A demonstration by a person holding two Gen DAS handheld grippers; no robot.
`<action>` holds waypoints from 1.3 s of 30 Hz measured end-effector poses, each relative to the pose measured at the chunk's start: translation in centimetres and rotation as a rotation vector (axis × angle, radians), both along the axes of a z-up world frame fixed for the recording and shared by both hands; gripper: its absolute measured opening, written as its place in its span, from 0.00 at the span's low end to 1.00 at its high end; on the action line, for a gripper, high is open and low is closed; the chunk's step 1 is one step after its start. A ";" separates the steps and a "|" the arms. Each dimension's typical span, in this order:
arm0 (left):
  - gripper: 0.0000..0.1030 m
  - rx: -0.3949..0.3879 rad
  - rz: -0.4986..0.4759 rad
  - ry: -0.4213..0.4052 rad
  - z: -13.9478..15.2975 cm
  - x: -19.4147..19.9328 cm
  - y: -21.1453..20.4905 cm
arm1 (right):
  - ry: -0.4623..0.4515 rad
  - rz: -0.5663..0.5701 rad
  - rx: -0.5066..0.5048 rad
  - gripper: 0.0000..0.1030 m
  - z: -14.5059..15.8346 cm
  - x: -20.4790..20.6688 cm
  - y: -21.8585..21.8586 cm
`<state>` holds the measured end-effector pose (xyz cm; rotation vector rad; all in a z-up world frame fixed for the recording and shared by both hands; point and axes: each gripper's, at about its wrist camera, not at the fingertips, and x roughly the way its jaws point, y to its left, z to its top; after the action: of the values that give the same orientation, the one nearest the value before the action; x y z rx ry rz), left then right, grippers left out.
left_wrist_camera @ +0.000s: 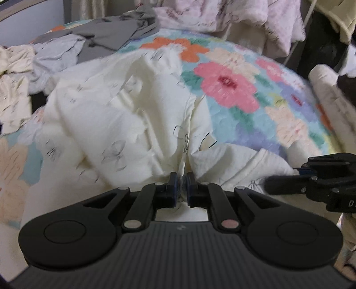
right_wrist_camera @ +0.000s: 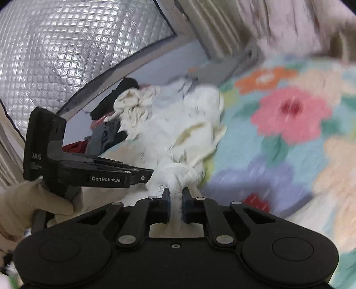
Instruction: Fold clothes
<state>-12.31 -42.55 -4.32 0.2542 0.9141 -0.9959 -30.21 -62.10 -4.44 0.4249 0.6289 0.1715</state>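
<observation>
A cream garment (left_wrist_camera: pixel 124 124) printed with small dark bows lies crumpled on a floral bedspread (left_wrist_camera: pixel 240 89). My left gripper (left_wrist_camera: pixel 182 177) is shut on a pinched fold at the garment's near edge. To its right, the right gripper (left_wrist_camera: pixel 276 184) comes in from the side, its tips against the same garment's edge. In the right wrist view my right gripper (right_wrist_camera: pixel 176 193) is shut on a bunched twist of the cream garment (right_wrist_camera: pixel 178 124). The left gripper (right_wrist_camera: pixel 149 174) reaches in from the left, held by a gloved hand (right_wrist_camera: pixel 33 200), its tips in the cloth beside mine.
A grey garment (left_wrist_camera: pixel 106 35), a pale grey one (left_wrist_camera: pixel 55 53) and a cream printed piece (left_wrist_camera: pixel 13 89) lie piled at the far left of the bed. Pink-white clothes (left_wrist_camera: pixel 222 15) hang behind. A quilted silver panel (right_wrist_camera: pixel 66 44) and dark clothes (right_wrist_camera: pixel 111 124) border the bed's side.
</observation>
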 end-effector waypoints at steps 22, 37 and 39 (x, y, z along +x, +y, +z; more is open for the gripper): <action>0.53 0.039 -0.198 0.023 -2.2 -0.8 -11.7 | 0.030 -0.416 -0.193 0.19 1.1 1.7 -15.6; 0.46 -0.065 -0.134 -0.038 0.2 -3.4 -10.1 | 0.139 -0.529 0.146 0.58 0.2 -9.1 -13.7; 0.46 -0.092 -0.157 -0.061 0.9 -5.4 -8.9 | 0.160 -0.573 0.184 0.60 -0.3 -10.7 -12.5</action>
<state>-17.67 -51.46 -3.44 0.2801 0.7991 -1.1663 -40.88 -74.62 -4.75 0.7844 0.6265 -0.3565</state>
